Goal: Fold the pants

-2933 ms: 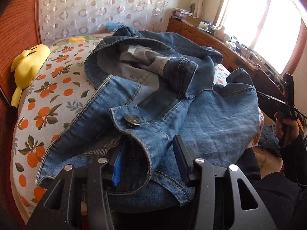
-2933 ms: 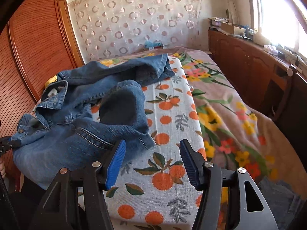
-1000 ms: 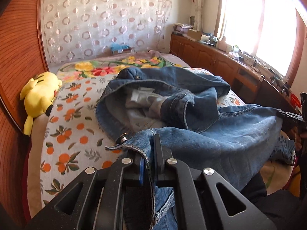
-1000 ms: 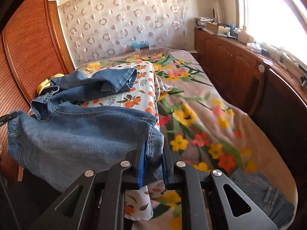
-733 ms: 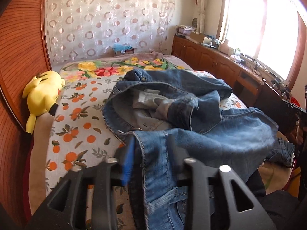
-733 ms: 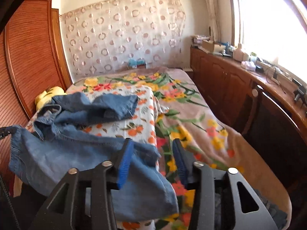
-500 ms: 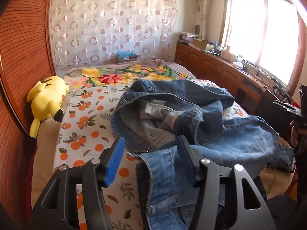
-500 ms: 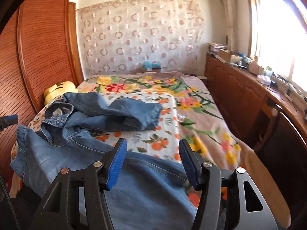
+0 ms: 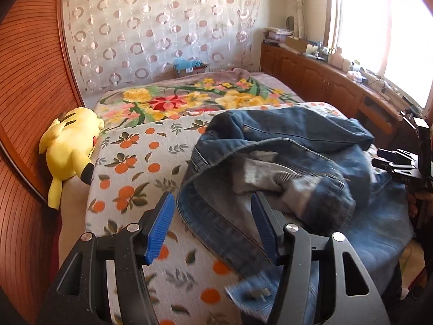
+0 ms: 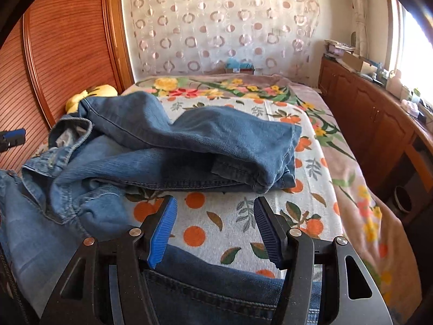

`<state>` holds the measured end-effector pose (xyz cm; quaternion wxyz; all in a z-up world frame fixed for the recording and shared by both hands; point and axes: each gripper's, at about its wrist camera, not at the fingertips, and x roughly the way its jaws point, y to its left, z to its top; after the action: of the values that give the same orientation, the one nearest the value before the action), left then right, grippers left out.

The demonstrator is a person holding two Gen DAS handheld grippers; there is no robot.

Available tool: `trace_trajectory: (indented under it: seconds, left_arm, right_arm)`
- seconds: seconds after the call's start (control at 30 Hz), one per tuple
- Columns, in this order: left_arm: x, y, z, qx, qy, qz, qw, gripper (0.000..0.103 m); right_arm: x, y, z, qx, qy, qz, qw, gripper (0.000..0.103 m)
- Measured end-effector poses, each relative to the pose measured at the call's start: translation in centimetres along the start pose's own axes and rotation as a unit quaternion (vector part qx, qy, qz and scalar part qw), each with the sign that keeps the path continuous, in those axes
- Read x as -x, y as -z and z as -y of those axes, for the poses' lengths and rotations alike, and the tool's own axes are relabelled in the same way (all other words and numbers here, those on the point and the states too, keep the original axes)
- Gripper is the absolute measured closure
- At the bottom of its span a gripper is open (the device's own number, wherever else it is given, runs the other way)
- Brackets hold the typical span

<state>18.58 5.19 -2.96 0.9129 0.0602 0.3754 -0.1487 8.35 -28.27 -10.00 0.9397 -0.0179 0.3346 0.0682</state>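
Note:
Blue denim pants (image 9: 284, 168) lie crumpled on the bed, waistband open toward me with the grey pocket lining showing. In the right wrist view the pants (image 10: 189, 146) stretch across the bed, one leg folded over, its hem (image 10: 273, 173) at the right; more denim hangs off the near edge under the fingers. My left gripper (image 9: 213, 224) is open and empty just above the waistband's near edge. My right gripper (image 10: 213, 224) is open and empty above the orange-print sheet, short of the leg. The right gripper also shows in the left wrist view (image 9: 397, 162).
The bed has an orange-print sheet (image 9: 130, 162) over a floral blanket (image 10: 349, 168). A yellow plush toy (image 9: 70, 146) lies at the left by the wooden wardrobe (image 10: 67, 54). Wooden cabinets (image 10: 373, 119) run along the right under the window.
Both grippers, shut on the waist end of the pants a second ago, opened and let it drop. The denim now lies on the bed and over its near edge; both grippers rose back.

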Motion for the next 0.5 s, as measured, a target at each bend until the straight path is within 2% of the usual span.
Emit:
trace_trajectory:
  seconds: [0.1,0.4,0.43,0.47,0.5]
  left_arm:
    - [-2.3,-1.1,-0.4,-0.007,-0.004,-0.014,0.9999,0.043]
    - [-8.6,-2.6,-1.4,-0.021,-0.011,-0.046,0.9987,0.044]
    - [-9.0,-2.6,-1.6,-0.020,-0.011,-0.045,0.9987,0.049]
    - [-9.1,-2.6,-1.6,-0.019,-0.007,-0.042,0.9989,0.061]
    - [-9.1,-2.7,-1.8,-0.015,-0.005,-0.033,0.9993,0.069]
  right_arm:
    - [-0.7,0.1,0.2,-0.001,0.016,-0.010,1.000,0.042]
    - [-2.0,-0.4,1.7,-0.051,0.024,-0.039,0.998,0.042]
    - [-2.1,-0.4,1.7,-0.051,0.024,-0.039,0.998,0.042]
    - [-2.1,-0.5,1.6,-0.050,0.026,-0.040,0.998,0.042]
    - [-2.2,-0.5,1.5,-0.047,0.028,-0.041,0.998,0.041]
